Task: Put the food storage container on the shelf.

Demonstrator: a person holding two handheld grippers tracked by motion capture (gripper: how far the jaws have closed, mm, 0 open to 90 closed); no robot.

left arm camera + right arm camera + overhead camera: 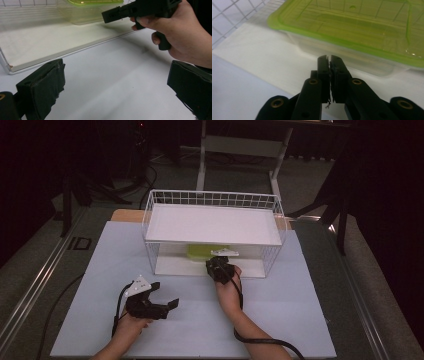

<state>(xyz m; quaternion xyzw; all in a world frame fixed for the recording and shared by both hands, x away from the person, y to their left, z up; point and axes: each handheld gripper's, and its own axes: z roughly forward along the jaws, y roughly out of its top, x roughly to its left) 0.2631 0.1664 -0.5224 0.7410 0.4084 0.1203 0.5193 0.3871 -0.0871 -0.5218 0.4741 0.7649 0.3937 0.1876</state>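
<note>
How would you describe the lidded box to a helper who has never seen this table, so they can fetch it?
Find the white wire rack at the table's far side. On its lower shelf, under the white upper board, sits a clear plastic container, just beyond the right gripper. Its bright green lid sets it apart.

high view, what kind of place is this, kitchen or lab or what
Most likely a lab or recording studio, not a kitchen: black curtains surround a lit white table, floor rails run alongside it, and a lone wire shelf rack holds one green-lidded container.
</note>
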